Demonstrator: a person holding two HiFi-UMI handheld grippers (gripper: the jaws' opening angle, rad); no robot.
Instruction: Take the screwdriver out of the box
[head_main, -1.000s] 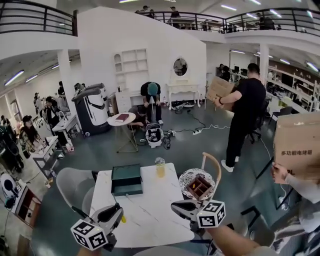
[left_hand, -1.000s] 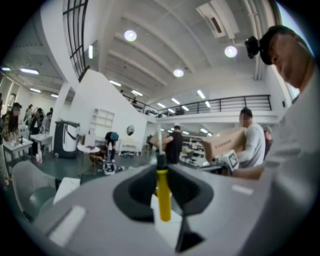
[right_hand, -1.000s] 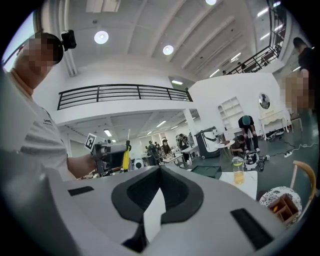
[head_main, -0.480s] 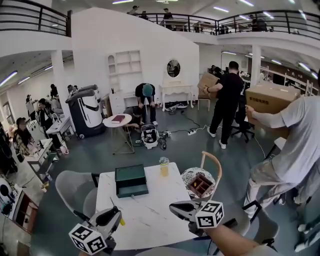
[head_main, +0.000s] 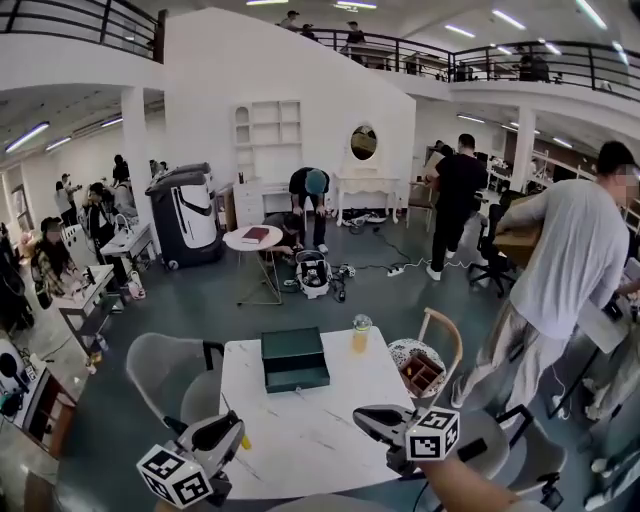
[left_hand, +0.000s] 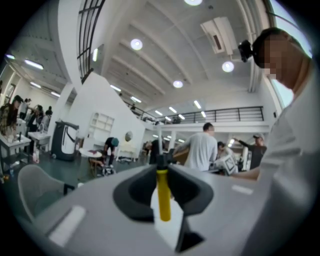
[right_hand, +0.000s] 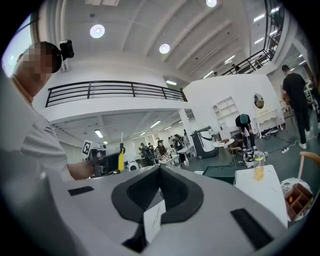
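Observation:
The dark green box (head_main: 294, 359) lies closed on the white table (head_main: 310, 440), towards its far side. My left gripper (head_main: 238, 424) hovers over the table's near left edge, shut on the yellow-handled screwdriver (head_main: 245, 441). In the left gripper view the yellow handle (left_hand: 162, 196) stands upright between the jaws and the thin shaft points up. My right gripper (head_main: 362, 415) is over the near right edge, its jaws together with nothing in them. The right gripper view shows the jaws (right_hand: 160, 169) met, the left gripper with the screwdriver (right_hand: 120, 157) to its left and the green box (right_hand: 220, 172) ahead.
A bottle of yellow drink (head_main: 360, 335) stands right of the box. A wooden divided tray (head_main: 421, 372) rests on a round seat beside the table. A grey chair (head_main: 165, 370) stands at the left. A person in a grey shirt (head_main: 565, 260) walks close by on the right.
In the head view the table and green box have slid to the right. A person carrying a carton has walked across on the right. Both grippers keep the same hold.

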